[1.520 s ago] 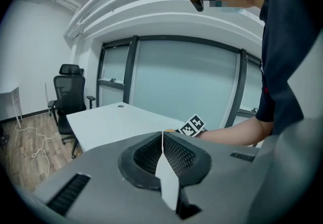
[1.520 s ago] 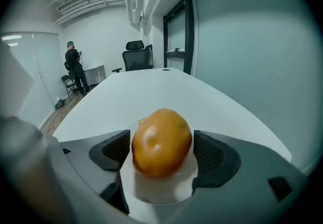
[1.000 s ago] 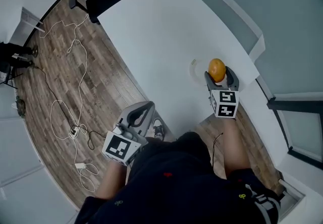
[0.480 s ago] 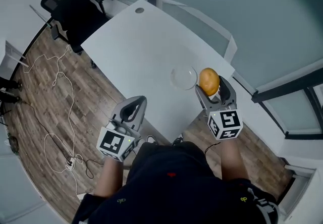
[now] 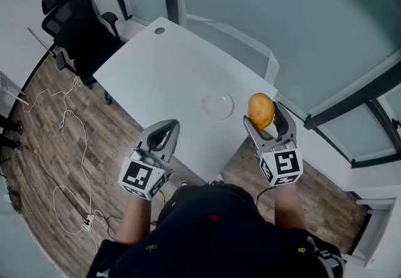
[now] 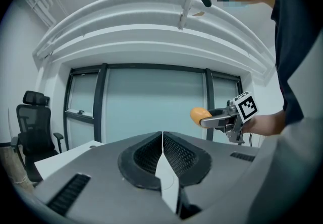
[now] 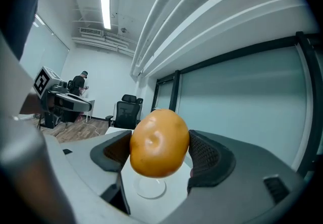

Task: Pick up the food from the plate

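An orange, egg-shaped piece of food (image 5: 260,110) (image 7: 159,143) (image 6: 200,114) is held in the air by my right gripper (image 5: 268,119), whose jaws are shut on its sides. It hangs above the right end of the white table (image 5: 169,76). A small clear plate (image 5: 218,106) (image 7: 150,186) lies bare on the table, left of and below the food. My left gripper (image 5: 163,134) (image 6: 162,153) is shut with nothing in it, raised near the table's front edge.
A black office chair (image 5: 78,20) (image 7: 125,111) stands at the table's far left end. Frosted glass walls (image 5: 282,26) run behind the table. White cables (image 5: 62,133) trail over the wooden floor at left. The person's dark shirt (image 5: 213,233) fills the bottom of the head view.
My right gripper has lifted the food higher and away from the plate. The head camera has swung, so the table now sits further left. The left gripper stays shut.
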